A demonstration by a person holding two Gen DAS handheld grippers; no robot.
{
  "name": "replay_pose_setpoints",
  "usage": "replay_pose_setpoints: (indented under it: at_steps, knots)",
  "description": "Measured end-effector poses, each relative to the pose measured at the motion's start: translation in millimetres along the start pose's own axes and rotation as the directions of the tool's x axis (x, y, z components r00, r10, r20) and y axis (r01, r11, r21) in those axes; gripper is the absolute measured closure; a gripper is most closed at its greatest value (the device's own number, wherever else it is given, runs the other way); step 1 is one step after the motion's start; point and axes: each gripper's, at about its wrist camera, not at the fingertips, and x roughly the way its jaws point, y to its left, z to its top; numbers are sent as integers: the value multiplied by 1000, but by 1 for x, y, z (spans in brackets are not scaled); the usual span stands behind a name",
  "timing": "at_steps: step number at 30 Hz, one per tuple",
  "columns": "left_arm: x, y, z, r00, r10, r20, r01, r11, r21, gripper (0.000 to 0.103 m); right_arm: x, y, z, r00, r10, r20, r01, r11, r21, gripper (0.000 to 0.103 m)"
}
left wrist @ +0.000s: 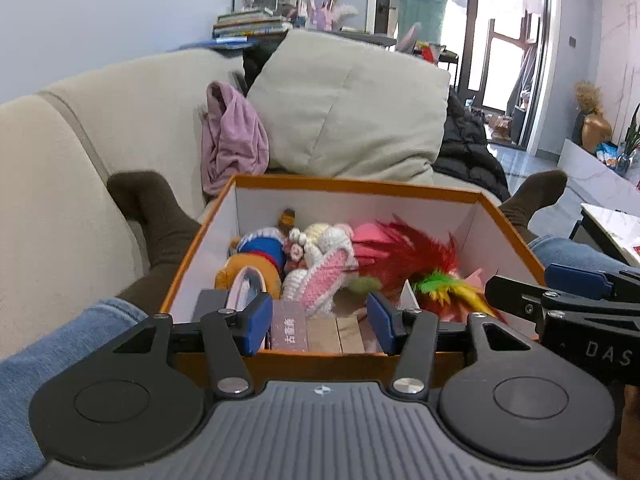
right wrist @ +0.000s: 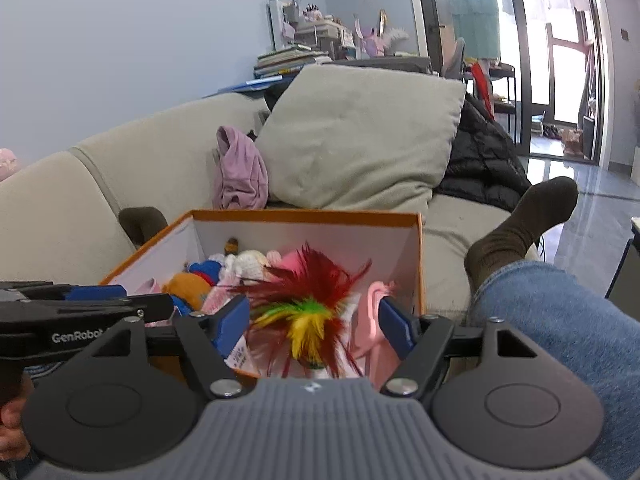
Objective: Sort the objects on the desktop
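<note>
Right now both grippers hang at the near edge of the orange box [left wrist: 352, 186], which sits on the person's lap on a beige sofa [left wrist: 132, 112].

Left gripper [left wrist: 318, 322]: jaws spread apart, nothing between the blue pads [left wrist: 258, 326]. They straddle the near wall of the box, above a dark red booklet [left wrist: 289, 330] and wooden blocks [left wrist: 338, 334] standing against that wall.

Right gripper [right wrist: 314, 326]: jaws also spread, not clamped on anything. The feather shuttlecock [right wrist: 306, 308] — red, green and yellow plumes — lies in the box directly between its fingers; contact with the pads looks unlikely, but the plumes are blurred, so can't be sure.

Box contents, left wrist view: orange-and-blue plush toy [left wrist: 256, 258] at left, white-and-pink crochet bunny [left wrist: 324, 268] in the middle touching it, a pink item [left wrist: 370, 238] behind the feathers, tape roll [left wrist: 244, 284] near the left pad. All packed together — items overlap.

Around the box: grey cushion [left wrist: 348, 104] and a lilac garment [left wrist: 232, 136] on the sofa behind, black jacket [left wrist: 464, 152] to the right, brown-socked feet either side.
</note>
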Motion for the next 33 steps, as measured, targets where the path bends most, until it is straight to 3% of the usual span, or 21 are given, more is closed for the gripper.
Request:
replay_pose_setpoints:
  at_steps: [4,9,33]
  knots:
    - [8,-3,-6,1000,6,-14,-6,1000,28,40,8,1,-5,999,4,-34,-5,1000,-6,29]
    - [14,-8,-10,1000,14,0,-14,998,53,30,15,3,-9,998,18,-64,-19,1000,-8,26]
    - [19,-9,-11,1000,26,2,-26,998,50,27,21,1,-14,997,7,-74,-7,1000,-1,26]
